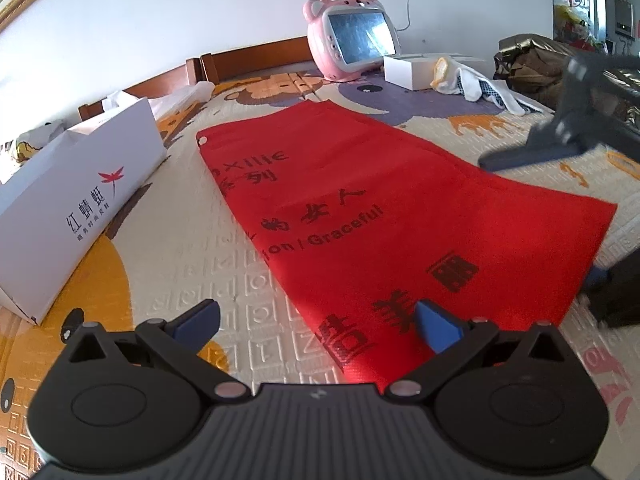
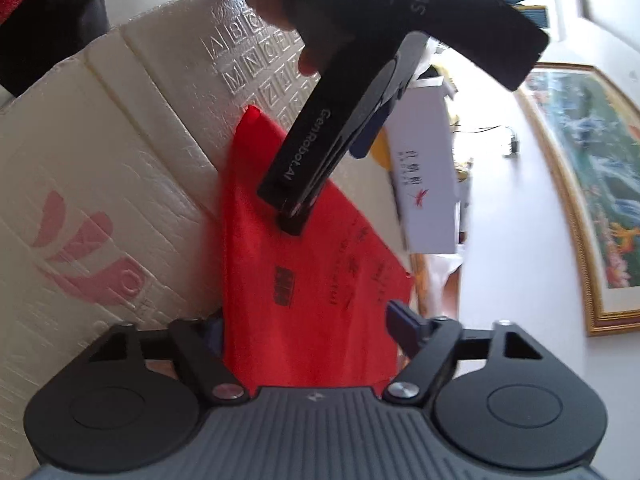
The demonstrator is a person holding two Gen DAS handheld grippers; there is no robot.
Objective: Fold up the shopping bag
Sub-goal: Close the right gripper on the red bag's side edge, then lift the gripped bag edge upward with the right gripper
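The red shopping bag is lying flat and lengthwise on the patterned foam mat, one narrow end nearest the left gripper. That gripper is hovering above this near end with its blue pads spread apart and gripping nothing. In the right wrist view, the right gripper is straddling an edge of the bag; fabric is sitting between its partly closed jaws, though whether the pads are pressing it cannot be told. A white shoe box is standing just beside the bag. Likely risks: a shallow pinch may be catching only one layer, so the fold would skew, or dragging may be bunching the cloth.
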